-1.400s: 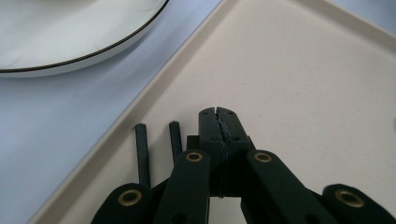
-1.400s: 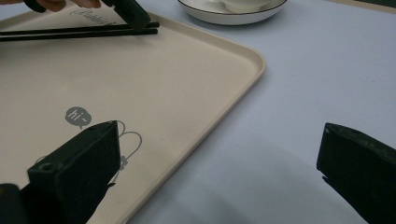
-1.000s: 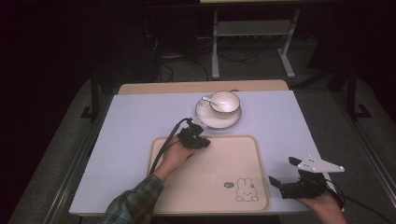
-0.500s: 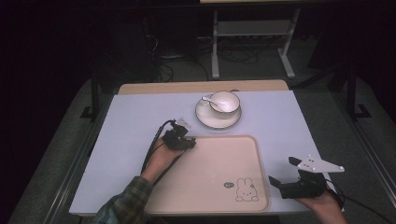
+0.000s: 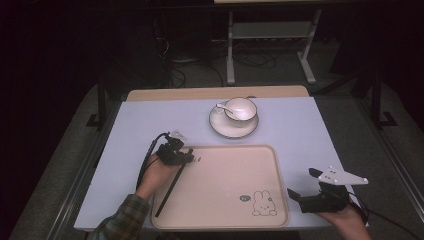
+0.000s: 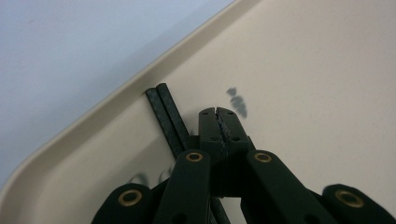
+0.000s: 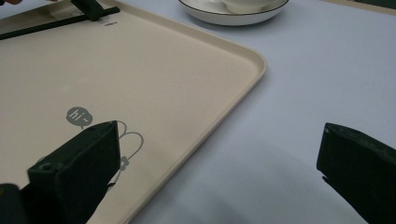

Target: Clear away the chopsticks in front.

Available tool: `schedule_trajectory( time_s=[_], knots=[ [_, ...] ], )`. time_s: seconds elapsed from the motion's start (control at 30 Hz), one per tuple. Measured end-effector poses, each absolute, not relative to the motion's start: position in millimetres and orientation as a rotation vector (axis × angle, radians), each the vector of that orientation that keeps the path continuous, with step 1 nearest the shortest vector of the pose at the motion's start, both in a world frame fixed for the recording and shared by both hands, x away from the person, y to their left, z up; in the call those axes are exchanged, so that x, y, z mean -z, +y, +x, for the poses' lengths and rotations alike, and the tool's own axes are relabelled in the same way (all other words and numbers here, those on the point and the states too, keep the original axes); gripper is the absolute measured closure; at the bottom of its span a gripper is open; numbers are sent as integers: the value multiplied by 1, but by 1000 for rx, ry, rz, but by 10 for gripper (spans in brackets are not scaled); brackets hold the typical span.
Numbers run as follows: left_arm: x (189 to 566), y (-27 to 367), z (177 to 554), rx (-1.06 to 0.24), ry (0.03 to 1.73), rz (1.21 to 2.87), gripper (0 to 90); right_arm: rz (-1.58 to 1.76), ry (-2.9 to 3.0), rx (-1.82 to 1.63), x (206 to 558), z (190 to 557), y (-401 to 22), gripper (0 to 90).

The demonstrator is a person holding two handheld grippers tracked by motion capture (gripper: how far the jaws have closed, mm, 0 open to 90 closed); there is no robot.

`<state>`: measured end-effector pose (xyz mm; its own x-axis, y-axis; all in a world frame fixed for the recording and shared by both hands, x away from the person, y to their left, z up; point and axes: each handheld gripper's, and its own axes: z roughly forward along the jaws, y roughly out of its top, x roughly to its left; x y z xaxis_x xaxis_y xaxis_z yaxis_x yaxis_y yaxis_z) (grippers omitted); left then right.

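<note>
1. Nearest, at the right edge of the desk point(image 5: 125, 130), the right tongs point(image 5: 301, 196) rest in a hand with their jaws spread wide and nothing between them; they sit just right of the tray's near right corner. A grey three-cornered plate rides on top.
2. The tray point(image 5: 225, 222) is a beige, smooth, rounded-corner rectangle with a raised rim, printed with a small rabbit point(image 5: 263, 204) and a "hi" bubble near its right near corner.
3. At the tray's far left corner, the left tongs point(image 5: 184, 156) are closed, pads pressed together; in the left gripper view the black chopsticks point(image 6: 170, 116) lie just beside the pads, and whether they are pinched cannot be told.
4. The chopsticks are thin, dark, square-edged sticks, lying along the tray's left rim, their far ends partly hidden under the tongs.
5. Farther off stands a white glossy cup point(image 5: 241, 108) on a dark-rimmed saucer point(image 5: 234, 129), with a white spoon point(image 5: 222, 106) resting at the cup's left.
</note>
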<state>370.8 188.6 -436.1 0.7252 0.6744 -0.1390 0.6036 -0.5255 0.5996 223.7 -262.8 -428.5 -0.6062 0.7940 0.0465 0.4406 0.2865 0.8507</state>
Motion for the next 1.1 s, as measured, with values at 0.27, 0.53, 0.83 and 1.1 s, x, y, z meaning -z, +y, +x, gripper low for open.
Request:
schedule_trajectory(
  time_s=[0.27,0.53,0.83,1.1],
  knots=[
    [435,215,365,-165,1022,2276,893,1108,2177,-1247,429,224,-262,0],
    [434,235,360,-185,1062,2260,893,1111,2178,-1245,429,224,-262,0],
    [423,242,352,-208,1023,2200,841,1110,2180,-1248,429,225,-261,0],
    [412,263,317,-246,969,2121,556,1097,2183,-1266,429,231,-258,0]
  ],
)
